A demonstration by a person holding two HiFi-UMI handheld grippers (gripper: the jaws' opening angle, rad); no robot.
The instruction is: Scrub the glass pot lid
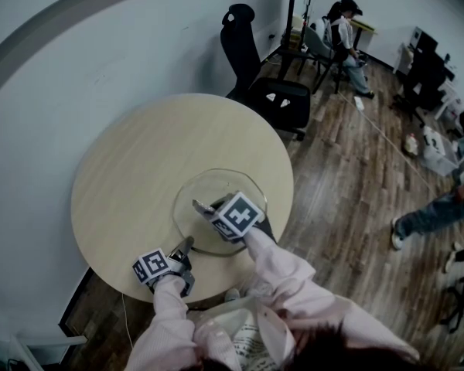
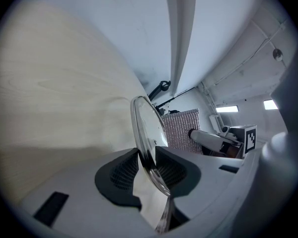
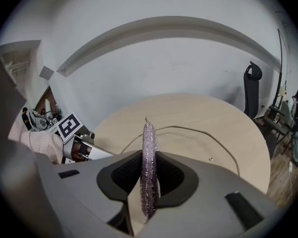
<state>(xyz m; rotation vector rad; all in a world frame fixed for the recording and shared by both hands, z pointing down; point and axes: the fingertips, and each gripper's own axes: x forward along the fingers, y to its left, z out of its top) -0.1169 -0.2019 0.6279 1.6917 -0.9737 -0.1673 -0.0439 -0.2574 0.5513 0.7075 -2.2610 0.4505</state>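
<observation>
Head view: a round desk [image 1: 131,168] carries the glass lid [image 1: 216,185], which lies near the desk's near edge. The left claw [image 1: 188,243] meets the lid's rim on the near-left side. The right claw [image 1: 199,205] reaches in over the glass from the near side, and its marker cube covers part of the lid. A black chair [image 1: 255,68] stands behind the desk. A person [image 1: 346,37] sits well apart at the back of the room.

Left gripper view: the left claw [image 2: 148,158] is clamped narrowly on the lid [image 2: 146,128], its dark pads pressing both faces of the metal rim. The lid is seen edge-on, running away from the claw. Beyond it shows a purple glittering pad [image 2: 181,129], with the right claw [image 2: 192,133] on it.

Right gripper view: the right claw [image 3: 148,170] is closed on the pad [image 3: 148,152], which stands edge-on between the pads and sticks out past them. The lid's rim [image 3: 208,135] shows as a thin arc on the desk [image 3: 203,108] around the pad's tip. Whether the pad touches the glass cannot be told. The left claw [image 3: 97,152] is at the lid's left edge.
</observation>
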